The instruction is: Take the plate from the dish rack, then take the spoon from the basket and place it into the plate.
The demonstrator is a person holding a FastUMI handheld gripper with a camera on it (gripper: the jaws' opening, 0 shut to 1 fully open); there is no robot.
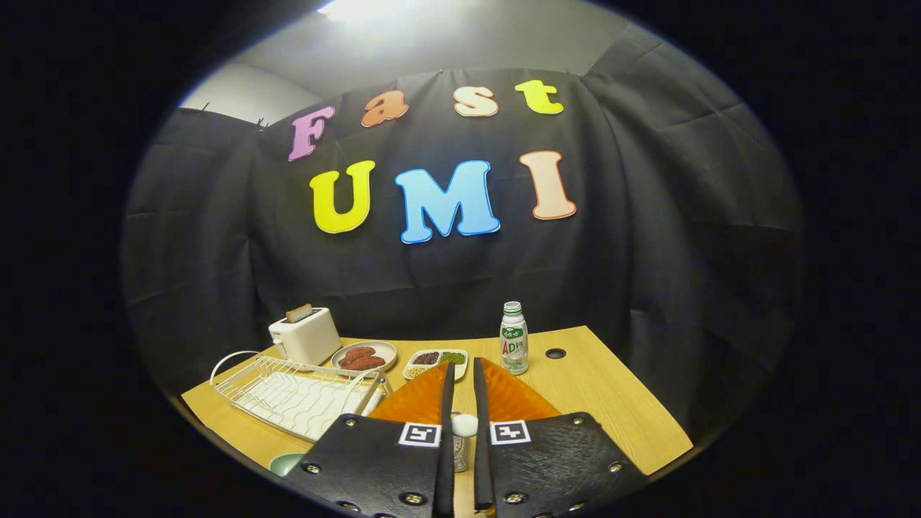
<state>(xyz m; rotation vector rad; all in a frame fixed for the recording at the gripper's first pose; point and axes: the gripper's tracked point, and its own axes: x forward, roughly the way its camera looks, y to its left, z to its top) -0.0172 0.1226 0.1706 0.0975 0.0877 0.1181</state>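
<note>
The hand-held gripper (461, 370) has its fingers drawn almost together, with only a thin slot between them. In that slot sits a small white round-ended piece that looks like the handle of the spoon (464, 425), apparently pinched from both sides. The dish rack (295, 394) stands bare of crockery on the counter (611, 403). A pale green rim just in front of the dish rack, near the gripper's body, may be the plate (286, 464), though too little of it shows to be sure. If so, the step in hand is carrying the spoon to it. That calls for a firm, level grip, a swing back toward the near corner of the dish rack without catching its wire handle, and a low release so the spoon settles quietly. Behind the dish rack stand a toaster (306, 335), a dish of sausages (363, 356) and a divided dish of beans (435, 363). Further right of the dish rack is a bottle (514, 347), whose green-and-white label has print too small to make out.
</note>
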